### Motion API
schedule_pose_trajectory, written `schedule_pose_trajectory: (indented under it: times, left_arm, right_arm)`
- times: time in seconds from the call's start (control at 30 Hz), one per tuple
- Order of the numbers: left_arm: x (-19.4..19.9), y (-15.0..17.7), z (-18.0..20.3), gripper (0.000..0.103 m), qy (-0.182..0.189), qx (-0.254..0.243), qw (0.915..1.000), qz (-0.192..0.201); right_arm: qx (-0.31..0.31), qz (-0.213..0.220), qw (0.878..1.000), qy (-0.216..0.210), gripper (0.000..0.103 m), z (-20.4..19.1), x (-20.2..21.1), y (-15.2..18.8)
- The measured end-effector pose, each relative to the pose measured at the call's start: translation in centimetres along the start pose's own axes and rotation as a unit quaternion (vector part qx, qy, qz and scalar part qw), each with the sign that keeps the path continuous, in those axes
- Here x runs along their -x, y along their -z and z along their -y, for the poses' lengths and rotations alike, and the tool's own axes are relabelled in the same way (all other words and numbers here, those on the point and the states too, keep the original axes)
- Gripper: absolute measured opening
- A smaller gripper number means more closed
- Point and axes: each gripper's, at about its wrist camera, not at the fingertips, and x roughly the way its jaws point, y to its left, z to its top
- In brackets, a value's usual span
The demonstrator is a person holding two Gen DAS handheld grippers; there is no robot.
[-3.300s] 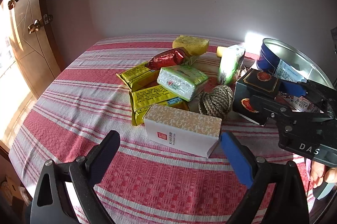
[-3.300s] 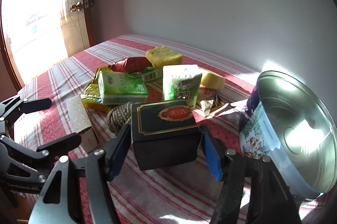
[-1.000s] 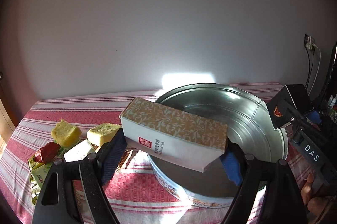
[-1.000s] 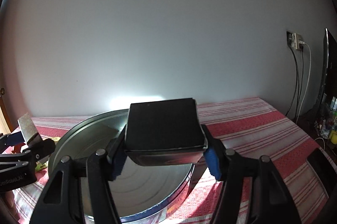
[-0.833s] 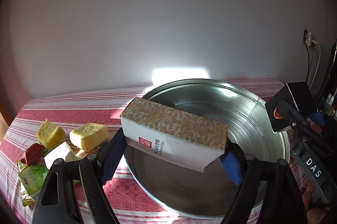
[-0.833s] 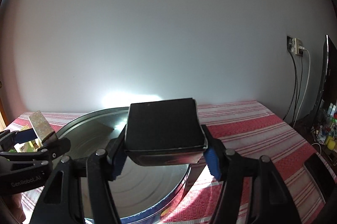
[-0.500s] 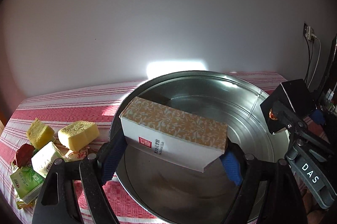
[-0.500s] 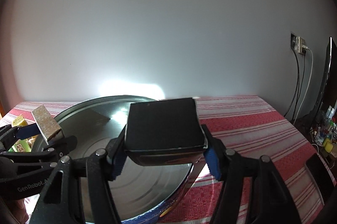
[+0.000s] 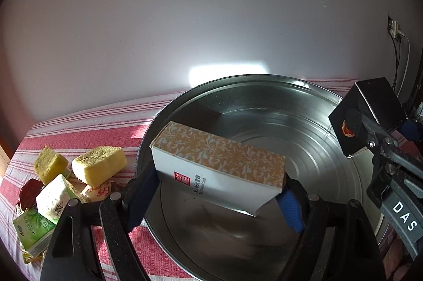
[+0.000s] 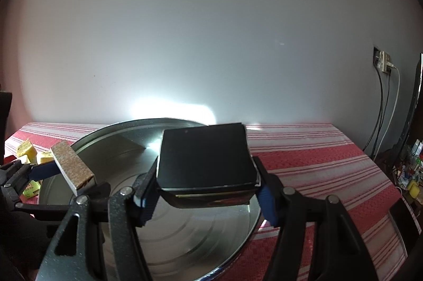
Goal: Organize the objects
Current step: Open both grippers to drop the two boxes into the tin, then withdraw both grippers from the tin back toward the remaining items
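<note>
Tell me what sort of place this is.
Probably a room in a home: a table under a red-and-white striped cloth against a plain wall, a wall socket with cables plugged in, and snack packets beside a round metal tin.

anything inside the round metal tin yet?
Visible floor of the round metal tin is bare. The patterned white box and black box, both gripper-held above it, hide parts.

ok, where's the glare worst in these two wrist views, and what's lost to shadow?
Left wrist view: sun patch blown out on the white wall; round metal tin gleams at its far rim; patterned orange-and-white box well lit. Right wrist view: the same wall patch blooms; square black box is backlit, its top face reads featureless. Both: fisheye bends edges, corners vignetted.
</note>
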Motion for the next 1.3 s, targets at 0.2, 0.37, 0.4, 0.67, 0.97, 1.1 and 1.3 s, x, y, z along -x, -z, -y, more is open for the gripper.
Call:
schedule_pose_trajectory:
  times: [0.2, 0.37, 0.4, 0.67, 0.97, 1.1, 1.3]
  left_arm:
    - [1.0, 0.1, -0.9, 0.086, 0.058, 0.033, 0.9977, 0.008]
    - [1.7, 0.2, -0.9, 0.089, 0.029, 0.034, 0.9983, 0.037]
    - [1.9, 0.3, -1.1, 0.089, 0.026, 0.039, 0.9981, 0.04]
    - [2.5, 0.8, -2.5, 0.089, -0.032, 0.046, 0.9968, 0.057]
    - [3.9, 1.3, -3.5, 0.089, -0.067, 0.029, 0.9929, 0.095]
    - [3.9, 1.9, -4.6, 0.089, -0.075, 0.031, 0.992, 0.097]
    - [4.5, 2.9, -7.1, 0.089, -0.071, 0.061, 0.9909, 0.097]
  right_arm:
    - [-0.027, 0.049, 0.998, -0.016, 0.103, 0.7, 1.5, -0.3]
    - [-0.041, 0.049, 0.998, -0.012, 0.103, 1.3, 1.5, -0.4]
    - [-0.043, 0.044, 0.998, -0.015, 0.103, 1.3, 1.3, -0.4]
    - [-0.083, 0.042, 0.995, -0.023, 0.103, 3.0, 1.3, -0.1]
    - [-0.113, 0.039, 0.993, -0.006, 0.103, 3.7, 1.5, 0.5]
    - [-0.109, 0.051, 0.993, 0.011, 0.103, 3.3, 1.9, 0.8]
    - [-0.101, 0.08, 0.991, 0.033, 0.103, 2.3, 3.5, 1.0]
